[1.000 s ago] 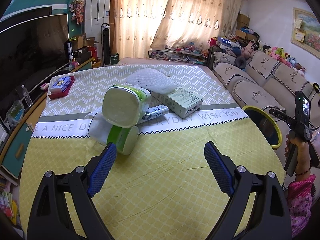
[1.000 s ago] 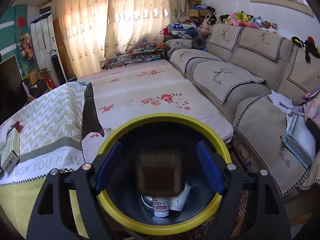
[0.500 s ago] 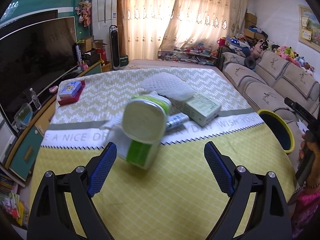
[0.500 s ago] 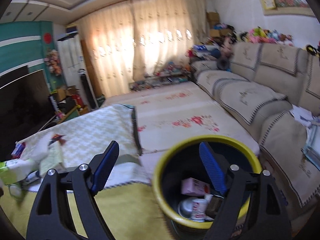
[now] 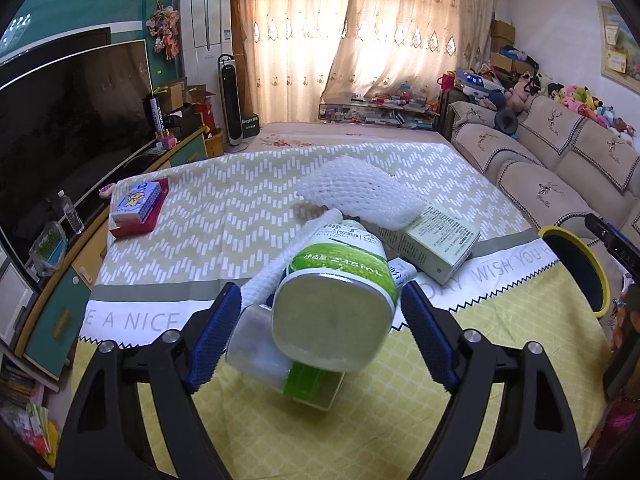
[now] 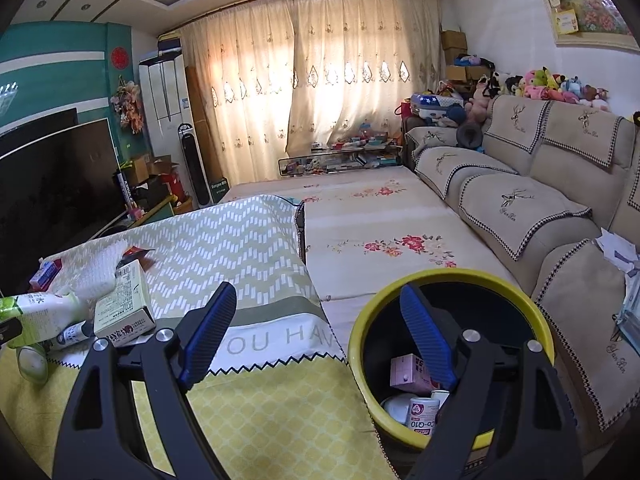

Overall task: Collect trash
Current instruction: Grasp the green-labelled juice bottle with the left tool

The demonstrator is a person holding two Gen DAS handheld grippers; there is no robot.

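Left wrist view: the left hand-held gripper is closing around a green-labelled bottle that lies tilted on another container on the counter; whether the pads already press it cannot be told. The bottle looks light, smooth and probably empty, so its flat sides near the base are the best hold. A foam net and carton lie behind.

Right wrist view: the right hand-held gripper hangs empty, jaws wide apart, between the counter and the yellow-rimmed bin, which already holds trash.
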